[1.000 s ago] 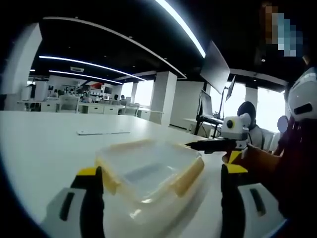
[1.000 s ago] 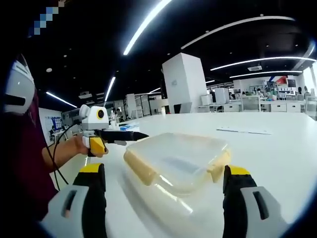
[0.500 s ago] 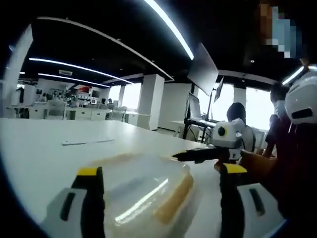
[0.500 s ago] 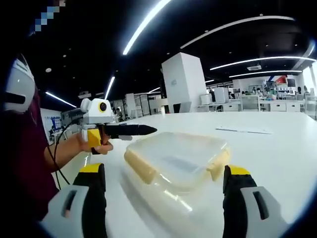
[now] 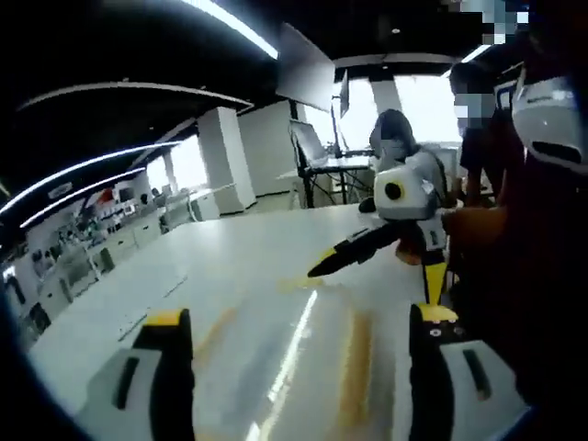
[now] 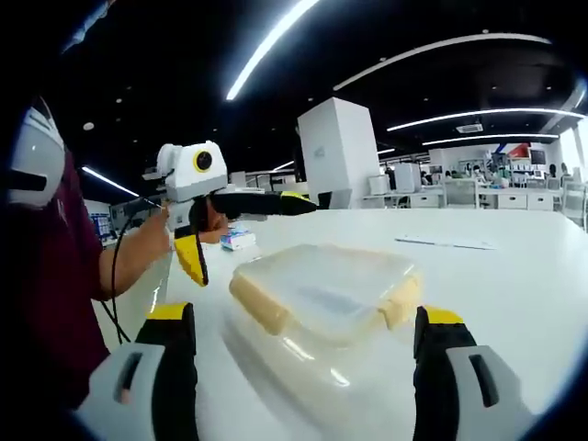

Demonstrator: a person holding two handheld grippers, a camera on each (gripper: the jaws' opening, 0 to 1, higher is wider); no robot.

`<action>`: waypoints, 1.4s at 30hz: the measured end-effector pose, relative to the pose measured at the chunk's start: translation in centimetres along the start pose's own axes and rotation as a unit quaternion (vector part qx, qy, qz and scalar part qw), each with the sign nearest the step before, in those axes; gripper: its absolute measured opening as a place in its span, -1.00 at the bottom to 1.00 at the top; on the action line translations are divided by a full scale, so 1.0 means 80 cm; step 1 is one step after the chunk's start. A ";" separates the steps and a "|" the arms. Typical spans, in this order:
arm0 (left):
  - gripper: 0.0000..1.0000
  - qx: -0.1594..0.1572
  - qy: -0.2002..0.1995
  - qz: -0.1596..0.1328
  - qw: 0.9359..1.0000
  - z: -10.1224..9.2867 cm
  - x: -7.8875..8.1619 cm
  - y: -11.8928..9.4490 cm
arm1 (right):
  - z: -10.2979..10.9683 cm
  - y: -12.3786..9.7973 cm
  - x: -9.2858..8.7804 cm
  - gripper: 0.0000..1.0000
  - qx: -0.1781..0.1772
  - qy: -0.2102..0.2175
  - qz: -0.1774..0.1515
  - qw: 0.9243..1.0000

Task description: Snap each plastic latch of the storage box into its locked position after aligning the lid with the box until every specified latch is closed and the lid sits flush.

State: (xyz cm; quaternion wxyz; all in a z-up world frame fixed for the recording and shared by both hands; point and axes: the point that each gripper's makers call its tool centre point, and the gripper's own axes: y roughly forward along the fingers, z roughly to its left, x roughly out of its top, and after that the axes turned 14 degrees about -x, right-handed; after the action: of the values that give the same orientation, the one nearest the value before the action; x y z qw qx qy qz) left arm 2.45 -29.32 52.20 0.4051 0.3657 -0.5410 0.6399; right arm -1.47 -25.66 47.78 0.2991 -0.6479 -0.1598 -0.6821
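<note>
Your box sits on the surface just ahead of your right claw, which is wide and empty. Your left claw, at ten o'clock above the box, looks narrow. You're on the approach; next, press a yellow latch down.

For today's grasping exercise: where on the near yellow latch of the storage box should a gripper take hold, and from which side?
Probably pinch the near yellow latch along its long outer face, coming in from the right gripper side, low over the white table. The latch juts out beyond the clear lid, offering a flat strip to press.
</note>
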 end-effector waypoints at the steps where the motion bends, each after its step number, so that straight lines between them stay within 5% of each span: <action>1: 0.94 -0.015 0.016 0.024 0.999 -0.002 -0.001 -0.001 | -0.002 0.000 -0.001 1.00 0.000 0.000 0.001 1.000; 8: 0.65 -0.067 0.028 0.089 0.993 0.006 0.002 -0.006 | 0.002 0.000 -0.001 1.00 0.005 -0.005 0.002 1.000; 14: 0.49 -0.088 0.017 0.161 0.983 0.025 -0.021 -0.004 | 0.004 0.003 -0.002 1.00 0.008 -0.008 0.004 1.000; 23: 0.63 -0.131 0.037 0.272 0.953 0.024 -0.051 -0.004 | 0.001 0.003 0.001 1.00 0.010 -0.010 0.003 1.000; 25: 0.72 -0.154 0.020 0.300 0.941 0.017 -0.061 -0.006 | 0.001 0.004 0.002 1.00 0.010 -0.009 0.003 1.000; 29: 0.91 -0.175 0.002 0.321 0.931 0.014 -0.070 -0.001 | -0.001 0.005 0.003 1.00 0.011 -0.010 0.002 1.000; 31: 0.99 -0.176 -0.001 0.319 0.931 0.016 -0.070 0.004 | -0.001 0.005 0.004 1.00 0.012 -0.010 0.002 1.000; 42: 0.93 -0.186 -0.020 0.370 0.910 0.016 -0.086 0.003 | -0.004 0.009 0.001 1.00 0.011 -0.018 0.008 1.000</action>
State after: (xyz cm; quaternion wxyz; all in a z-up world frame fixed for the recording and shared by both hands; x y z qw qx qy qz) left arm 5.06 -31.44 46.05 0.1892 0.0703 -0.7549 0.6240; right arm -1.28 -26.40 47.67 0.3089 -0.6580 -0.1677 -0.6659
